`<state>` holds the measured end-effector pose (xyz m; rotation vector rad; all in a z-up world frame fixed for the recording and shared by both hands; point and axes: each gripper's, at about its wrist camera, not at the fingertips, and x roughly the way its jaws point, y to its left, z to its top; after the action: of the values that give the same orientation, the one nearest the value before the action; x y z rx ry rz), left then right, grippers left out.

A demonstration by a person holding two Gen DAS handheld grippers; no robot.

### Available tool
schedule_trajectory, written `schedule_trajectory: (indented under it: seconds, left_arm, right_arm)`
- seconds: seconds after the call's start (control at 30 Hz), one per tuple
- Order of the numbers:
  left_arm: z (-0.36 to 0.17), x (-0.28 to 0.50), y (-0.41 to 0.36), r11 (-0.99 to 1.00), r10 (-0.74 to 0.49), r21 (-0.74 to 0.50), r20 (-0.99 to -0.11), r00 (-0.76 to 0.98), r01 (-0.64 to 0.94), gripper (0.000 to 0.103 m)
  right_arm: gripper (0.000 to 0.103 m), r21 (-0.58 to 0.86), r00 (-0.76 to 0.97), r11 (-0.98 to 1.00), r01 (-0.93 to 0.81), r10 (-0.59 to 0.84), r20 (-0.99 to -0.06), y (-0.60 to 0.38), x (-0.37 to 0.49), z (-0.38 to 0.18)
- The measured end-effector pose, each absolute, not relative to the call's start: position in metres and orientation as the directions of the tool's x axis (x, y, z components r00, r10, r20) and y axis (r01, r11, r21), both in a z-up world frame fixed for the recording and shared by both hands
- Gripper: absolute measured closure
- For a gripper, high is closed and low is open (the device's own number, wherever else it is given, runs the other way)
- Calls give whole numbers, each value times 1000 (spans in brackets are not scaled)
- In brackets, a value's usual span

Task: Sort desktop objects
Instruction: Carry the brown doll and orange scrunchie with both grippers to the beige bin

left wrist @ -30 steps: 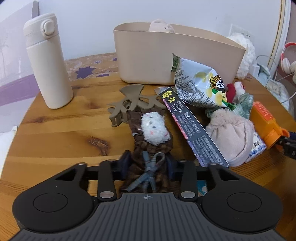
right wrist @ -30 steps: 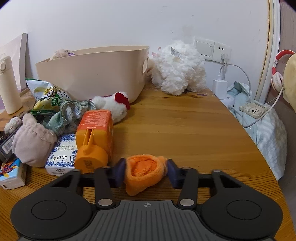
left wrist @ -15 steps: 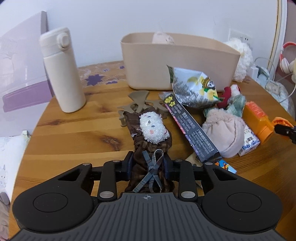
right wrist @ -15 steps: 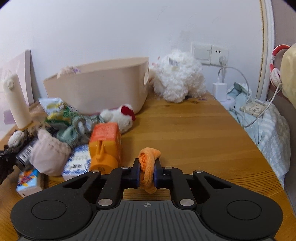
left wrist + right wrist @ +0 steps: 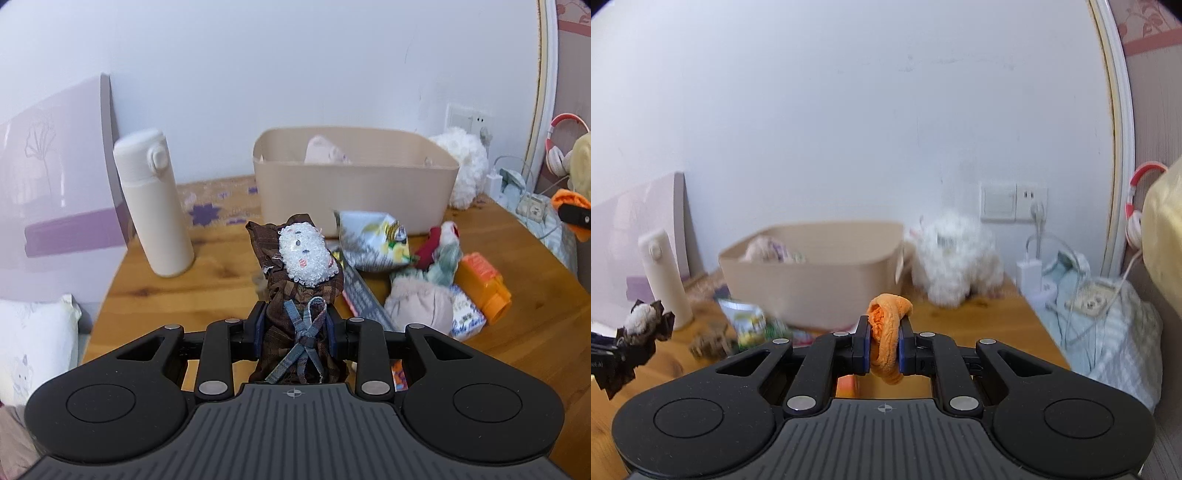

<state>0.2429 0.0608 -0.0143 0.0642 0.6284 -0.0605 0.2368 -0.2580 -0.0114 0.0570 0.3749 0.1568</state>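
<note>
1. Two grippers were counted. The left gripper (image 5: 295,328) was clamped on one brown cloth doll (image 5: 301,280), held above the table (image 5: 214,269), in front of the beige bin (image 5: 354,188).
2. The right gripper (image 5: 884,350) was clamped on one orange cloth (image 5: 888,332), right of the bin.
3. One bottle (image 5: 151,203) was recorded left of the bin.
4. The orange carton (image 5: 484,282) was shown whole only in the left view.

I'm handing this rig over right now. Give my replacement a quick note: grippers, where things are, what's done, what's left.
Left gripper: shut on the brown plaid scrunchie, lifted clear of the table.
Right gripper: shut on the orange scrunchie, also in the air.
Beige bin at the back already holds some soft items.
Left: snack bag, pink plush, orange carton and other clutter still lie on the table.
</note>
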Motion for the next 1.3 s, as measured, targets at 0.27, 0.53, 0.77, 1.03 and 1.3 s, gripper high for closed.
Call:
schedule_trajectory:
  seconds: [0.27, 0.53, 0.77, 1.03, 1.3]
  left_arm:
    - [20, 268, 56, 994, -43, 61, -549, 835, 91, 72]
    - [46, 310, 49, 992, -20, 97, -504, 864, 80, 72]
    - [55, 355, 31, 981, 10, 174, -470, 883, 81, 72]
    - [45, 418, 6, 970, 36, 228, -480, 877, 85, 72]
    - [24, 474, -17, 966, 58, 244, -527, 848, 85, 72]
  right_arm:
    - [91, 91, 946, 984, -154, 173, -273, -258, 252, 29]
    - [90, 76, 953, 982, -171, 184, -241, -254, 273, 51]
    - [90, -21, 945, 980, -197, 184, -272, -237, 310, 53]
    - [89, -105, 920, 969, -224, 174, -350, -214, 370, 51]
    - [89, -80, 871, 965, -250, 188, -454, -200, 428, 27]
